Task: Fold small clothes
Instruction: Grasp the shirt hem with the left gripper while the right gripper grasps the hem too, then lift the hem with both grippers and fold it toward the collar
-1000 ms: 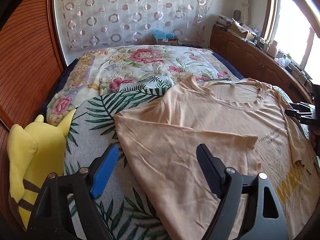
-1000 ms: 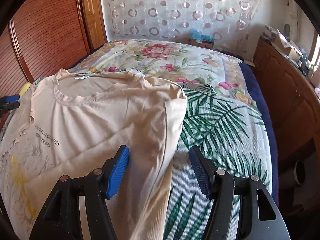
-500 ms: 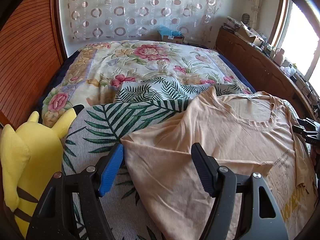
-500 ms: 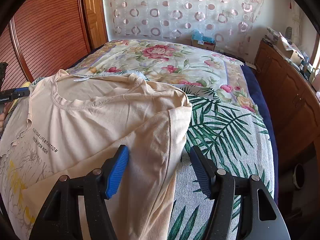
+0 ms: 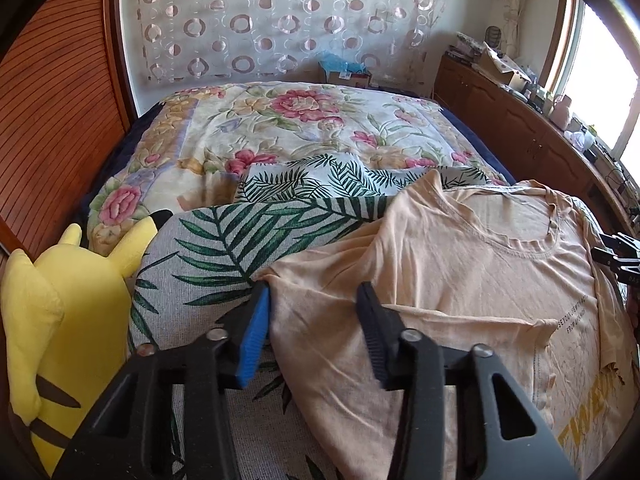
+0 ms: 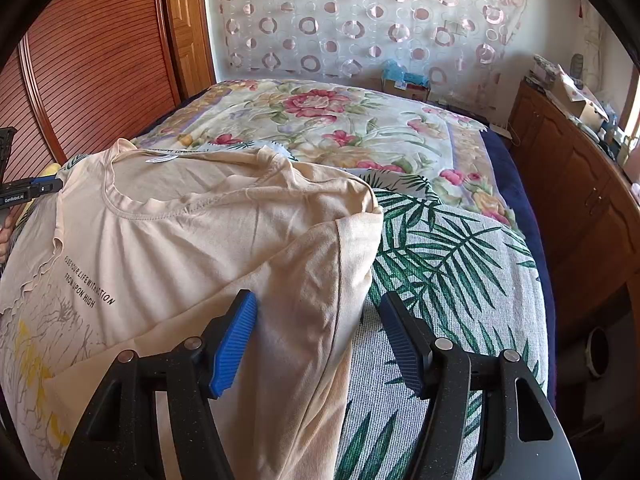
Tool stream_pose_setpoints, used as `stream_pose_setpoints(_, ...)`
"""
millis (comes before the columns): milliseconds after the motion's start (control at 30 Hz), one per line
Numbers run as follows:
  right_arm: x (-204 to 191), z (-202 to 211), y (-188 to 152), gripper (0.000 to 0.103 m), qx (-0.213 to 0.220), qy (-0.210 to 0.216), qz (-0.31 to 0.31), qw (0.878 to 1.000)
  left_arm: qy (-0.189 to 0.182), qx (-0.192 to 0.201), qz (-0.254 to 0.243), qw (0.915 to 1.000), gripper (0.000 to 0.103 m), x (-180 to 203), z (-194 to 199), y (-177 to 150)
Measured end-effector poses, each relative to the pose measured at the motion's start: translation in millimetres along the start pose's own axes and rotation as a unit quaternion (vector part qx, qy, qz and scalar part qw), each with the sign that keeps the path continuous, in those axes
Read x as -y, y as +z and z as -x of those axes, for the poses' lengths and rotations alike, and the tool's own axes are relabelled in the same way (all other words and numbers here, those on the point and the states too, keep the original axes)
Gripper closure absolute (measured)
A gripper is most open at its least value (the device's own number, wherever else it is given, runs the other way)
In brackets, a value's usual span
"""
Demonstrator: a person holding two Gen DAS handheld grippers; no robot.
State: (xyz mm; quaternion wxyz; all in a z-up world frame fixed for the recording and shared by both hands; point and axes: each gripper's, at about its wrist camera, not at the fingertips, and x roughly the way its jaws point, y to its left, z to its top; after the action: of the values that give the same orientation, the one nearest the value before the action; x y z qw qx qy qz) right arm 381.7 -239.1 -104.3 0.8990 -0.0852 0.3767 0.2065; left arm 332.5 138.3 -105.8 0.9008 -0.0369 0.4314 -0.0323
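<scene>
- Shirt (image 5: pixel 472 280): peach tee with a round neckline, spread face up on the palm-leaf cover (image 5: pixel 224 248); it fills the lower right of the left wrist view and the left half of the right wrist view (image 6: pixel 192 248).
- Print: small black lettering and a yellow graphic sit on the chest, at the lower right edge of the left view and lower left of the right view.
- Sleeves: each one is folded in over the body, one in the lower centre of the left view, the other in the centre of the right view.
- Left gripper (image 5: pixel 312 328): bottom centre of its view, jaws apart, straddling the shirt's folded sleeve edge; the blue pad (image 5: pixel 256 336) is at the fabric's edge, though contact cannot be told.
- Right gripper (image 6: pixel 316 340): bottom centre of its view, jaws spread wide over the shirt's side edge, nothing clamped.
- Plush (image 5: pixel 52 320): yellow toy with dark stripes at the left edge of the left view, beside the cover.
- Quilt (image 5: pixel 304 128): floral, beyond the cover in the middle of both views.
- Curtain (image 5: pixel 280 20): ring-patterned, across the top.
- Cabinet (image 5: pixel 520 128): wooden, cluttered on top, along the right under the window.
</scene>
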Motion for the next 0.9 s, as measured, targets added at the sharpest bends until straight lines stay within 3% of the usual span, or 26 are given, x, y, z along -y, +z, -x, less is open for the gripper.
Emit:
stream_pose_setpoints(33,0,0,0,0.036,0.0,0.0,0.0,1.0,-0.001,-0.01,-0.007,0.9999,0.089,4,-1,3)
stream_pose_setpoints(200,5,-6,9,0.036,-0.005,0.02,0.011,1.0,-0.016,0.0,-0.038,0.9991,0.094,26,11,13)
stream_pose_setpoints(233,6,-8,11,0.041,-0.006,0.018,0.008,1.0,-0.022,0.006,-0.04,0.9989,0.095,29,17,14)
stream_pose_setpoints(300,8,-10,16,0.062,-0.004,0.017,0.002,1.0,-0.03,0.017,-0.039,0.9986,0.095,34,27,13)
stream_pose_setpoints(333,7,-11,18,0.082,-0.004,0.018,0.001,1.0,-0.036,0.028,-0.041,0.9981,0.095,38,36,12)
stream_pose_setpoints(400,3,-12,18,0.095,-0.01,0.026,0.004,1.0,-0.046,0.041,-0.048,0.997,0.095,46,52,8)
stream_pose_setpoints(500,-5,-2,16,0.097,-0.002,0.024,0.022,0.999,-0.057,0.061,-0.059,0.9948,0.095,59,78,-3)
stream_pose_setpoints(667,-17,49,7,0.098,0.069,0.028,0.026,0.997,-0.072,0.096,-0.062,0.9908,0.095,74,121,-30)
stream_pose_setpoints(900,-21,120,-45,0.098,0.116,0.055,0.02,0.992,-0.067,0.126,-0.071,0.9872,0.095,81,175,-69)
